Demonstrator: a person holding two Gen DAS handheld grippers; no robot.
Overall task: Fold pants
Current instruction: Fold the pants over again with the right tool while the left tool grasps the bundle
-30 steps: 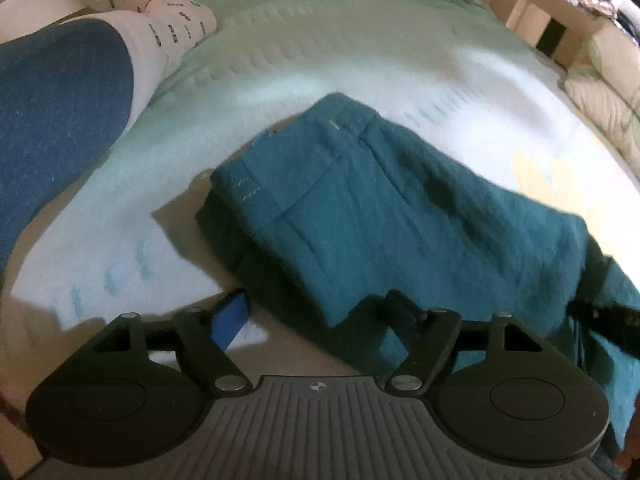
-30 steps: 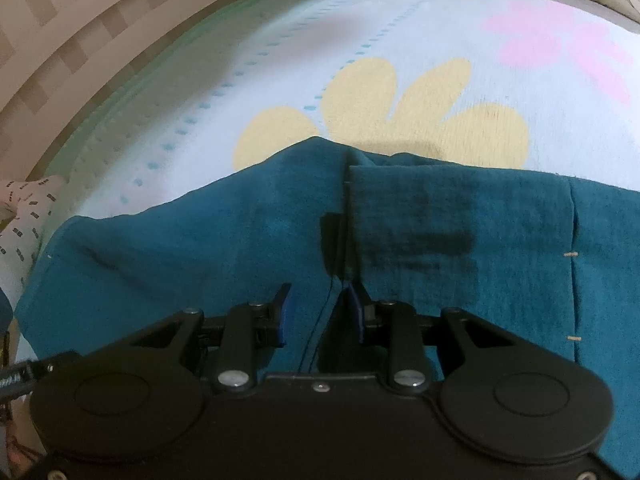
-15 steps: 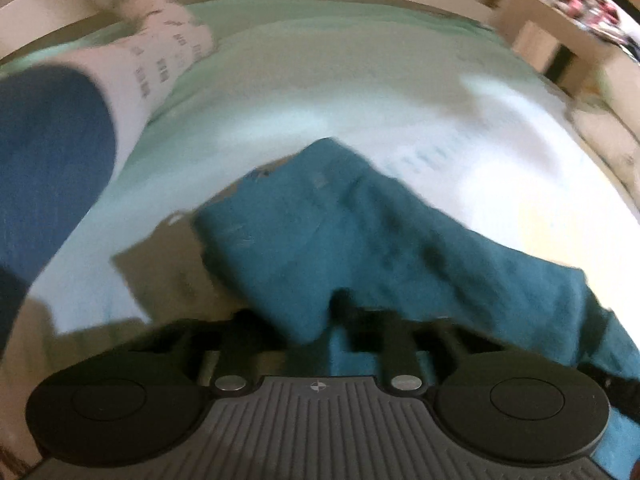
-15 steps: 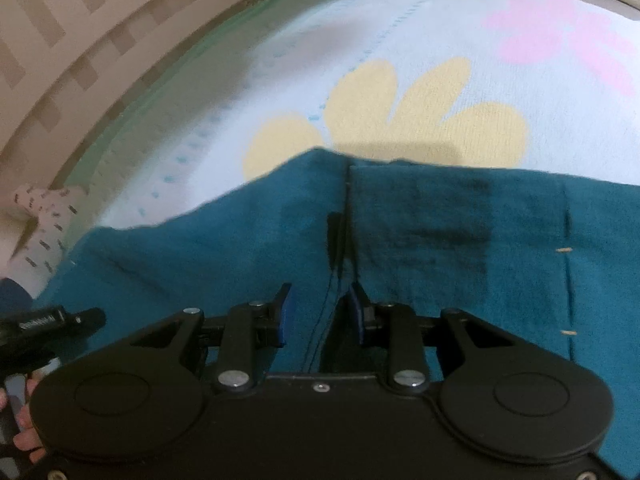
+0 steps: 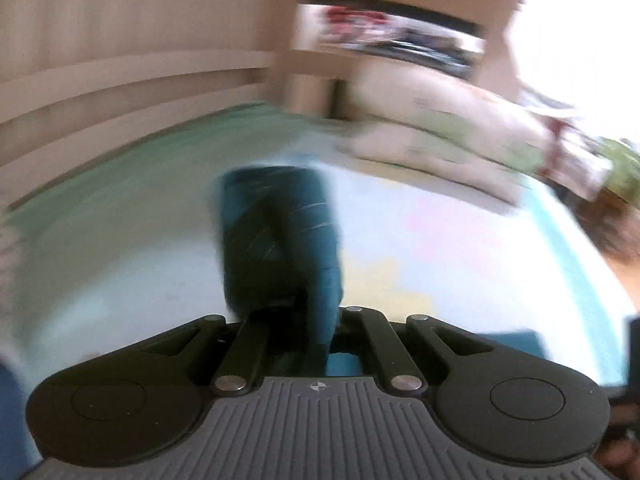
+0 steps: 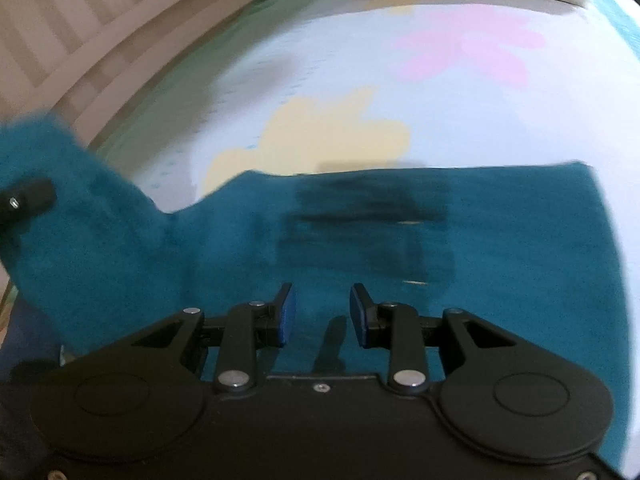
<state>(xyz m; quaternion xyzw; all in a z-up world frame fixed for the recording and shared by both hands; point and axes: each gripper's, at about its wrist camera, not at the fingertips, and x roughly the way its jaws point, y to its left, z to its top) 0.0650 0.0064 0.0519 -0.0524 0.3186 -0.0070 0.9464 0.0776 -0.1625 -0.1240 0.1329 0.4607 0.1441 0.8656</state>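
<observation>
I'm mid-fold on a flowered bedspread (image 6: 400,92): teal pants (image 6: 400,240) lie flat just ahead of my right gripper (image 6: 322,314), jaws spread, empty; left gripper (image 5: 306,320) pinches a raised leg end, next to carry it over w/ edges matched.

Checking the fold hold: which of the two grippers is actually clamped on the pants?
The left gripper: its jaws have just closed on a bunch of the teal pants. The right gripper hovers open above the cloth, gripping nothing.
</observation>
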